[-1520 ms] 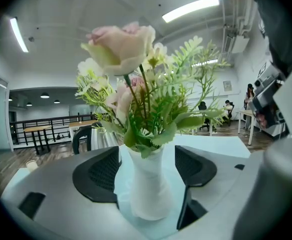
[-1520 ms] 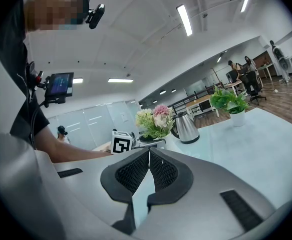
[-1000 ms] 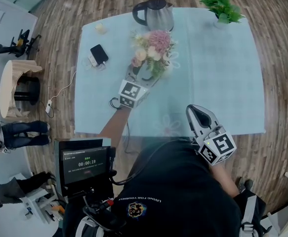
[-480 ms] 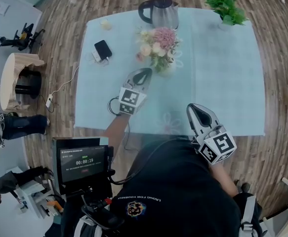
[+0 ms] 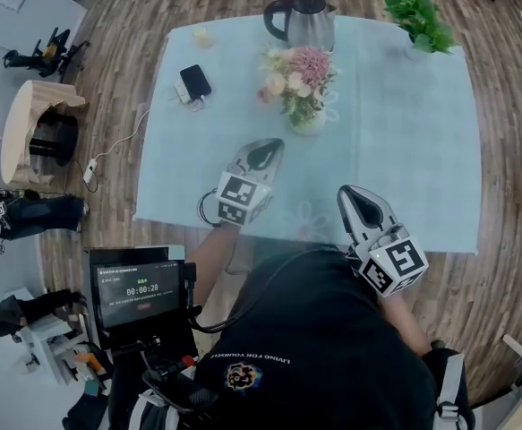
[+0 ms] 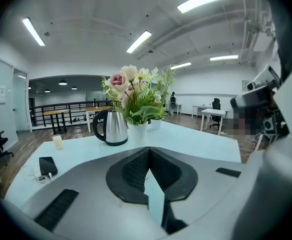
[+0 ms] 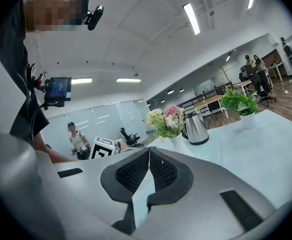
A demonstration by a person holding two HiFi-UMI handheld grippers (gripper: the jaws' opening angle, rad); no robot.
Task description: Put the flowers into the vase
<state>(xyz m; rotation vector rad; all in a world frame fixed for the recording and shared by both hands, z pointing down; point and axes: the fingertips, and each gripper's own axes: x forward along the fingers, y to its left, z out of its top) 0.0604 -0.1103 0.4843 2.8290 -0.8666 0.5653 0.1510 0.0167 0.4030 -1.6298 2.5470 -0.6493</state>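
left gripper [image 5: 262,153]: jaws have just closed, pads together, nothing between them, apart from the bouquet. flowers [image 5: 298,68] stand upright in the vase [image 5: 307,119] mid-table, near the kettle [image 5: 301,23] (stem ends hidden by leaves). right gripper [image 5: 357,201]: pinched together too, empty, at the near edge of the table [image 5: 413,159]. task looks done, no loose stems visible.

A pale blue table [image 5: 413,159] stands on a wooden floor [image 5: 502,267]. At its far edge there is a steel kettle [image 5: 302,21] with a black handle, and in the far right corner a green potted plant [image 5: 419,18]. A black phone [image 5: 195,81] lies near the left edge. Just beyond it stands a small pale thing [image 5: 203,37], perhaps a candle. Lower left, a dark screen [image 5: 135,291] shows a timer.
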